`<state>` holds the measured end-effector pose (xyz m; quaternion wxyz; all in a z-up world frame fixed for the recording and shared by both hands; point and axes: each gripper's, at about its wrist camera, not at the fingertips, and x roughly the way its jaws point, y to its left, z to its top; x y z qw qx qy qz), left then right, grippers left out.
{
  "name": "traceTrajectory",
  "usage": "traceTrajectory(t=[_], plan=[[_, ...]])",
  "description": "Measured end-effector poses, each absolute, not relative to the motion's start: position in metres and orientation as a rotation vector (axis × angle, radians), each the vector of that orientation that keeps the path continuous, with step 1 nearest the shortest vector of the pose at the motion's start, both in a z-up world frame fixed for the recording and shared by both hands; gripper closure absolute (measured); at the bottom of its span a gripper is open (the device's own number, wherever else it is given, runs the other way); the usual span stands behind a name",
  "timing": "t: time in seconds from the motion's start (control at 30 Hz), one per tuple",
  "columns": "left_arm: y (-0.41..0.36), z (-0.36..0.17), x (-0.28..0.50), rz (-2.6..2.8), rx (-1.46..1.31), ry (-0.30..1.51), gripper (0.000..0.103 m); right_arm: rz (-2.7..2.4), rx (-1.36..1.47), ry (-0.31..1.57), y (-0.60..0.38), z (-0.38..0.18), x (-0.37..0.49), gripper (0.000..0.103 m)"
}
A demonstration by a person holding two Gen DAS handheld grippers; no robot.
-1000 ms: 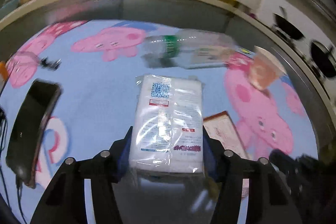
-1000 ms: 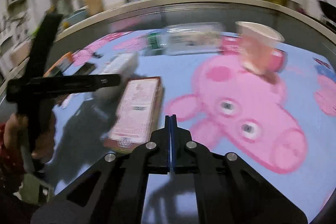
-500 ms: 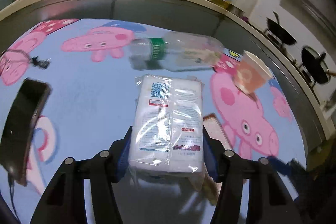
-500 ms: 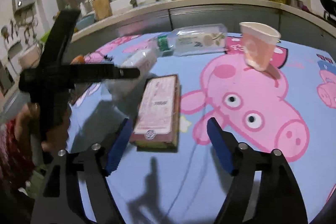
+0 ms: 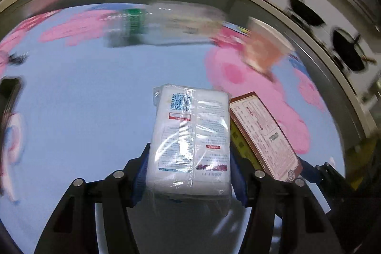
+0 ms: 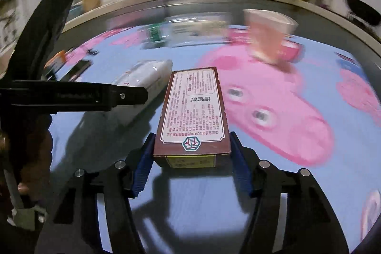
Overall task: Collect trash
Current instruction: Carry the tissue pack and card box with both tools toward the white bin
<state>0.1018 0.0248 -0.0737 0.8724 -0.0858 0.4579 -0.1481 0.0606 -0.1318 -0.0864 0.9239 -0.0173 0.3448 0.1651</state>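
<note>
Right wrist view — bottle [image 6: 190, 27], cup [image 6: 269, 37] beyond box [image 6: 194, 111].

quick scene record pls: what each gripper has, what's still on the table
left gripper: shut on tissue pack
right gripper: jaws have just been closing, brown box between them, pads at its sides; contact not clear
box position: lying flat on table, right of the pack
bottle: lying at far edge, blurred
cup: upright, far right
phone: left edge
surface: blue cloth, pink pig print
</note>
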Motion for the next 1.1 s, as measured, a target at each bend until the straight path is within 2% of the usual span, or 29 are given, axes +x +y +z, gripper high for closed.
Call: traceTrajectory(t=[0.33,0.4,0.43,0.47,0.57,0.6,0.63,0.7,0.73,0.83,0.93,1.1], plan=[[-0.157,-0.079,0.082,-0.68,0.085,0.976,0.044,-0.081,0.167,0.72,-0.284,-0.101,-0.027,0.043],[-0.186,-0.081,0.072,-0.716,0.153,0.965,0.044,-0.075,0.222,0.735,-0.296,-0.105,-0.037,0.04],[-0.196,-0.081,0.069,-0.729,0.174,0.963,0.044,-0.045,0.239,0.737,-0.298,-0.105,-0.039,0.032],[-0.203,-0.081,0.066,-0.737,0.184,0.962,0.044,-0.003,0.263,0.728,-0.302,-0.104,-0.043,0.029],[-0.211,-0.08,0.061,-0.729,0.214,0.953,0.044,0.114,0.442,0.676,-0.329,-0.099,-0.052,0.029],[-0.211,-0.08,0.061,-0.727,0.214,0.951,0.044,0.145,0.549,0.661,-0.346,-0.1,-0.054,0.031],[-0.213,-0.082,0.06,-0.724,0.216,0.949,0.044,0.159,0.63,0.657,-0.36,-0.103,-0.053,0.042],[-0.215,-0.082,0.058,-0.713,0.241,0.929,0.044,0.18,0.746,0.685,-0.381,-0.114,-0.044,0.054],[-0.215,-0.083,0.054,-0.704,0.262,0.914,0.044,0.184,0.782,0.703,-0.385,-0.121,-0.039,0.065],[-0.216,-0.086,0.053,-0.688,0.301,0.885,0.044,0.224,0.85,0.735,-0.386,-0.137,-0.026,0.07],[-0.207,-0.084,0.06,-0.682,0.258,0.892,0.043,0.227,0.864,0.721,-0.379,-0.133,-0.019,0.067],[-0.178,-0.083,0.085,-0.762,0.042,0.975,0.044,0.377,1.107,0.635,-0.397,-0.151,-0.01,0.068]])
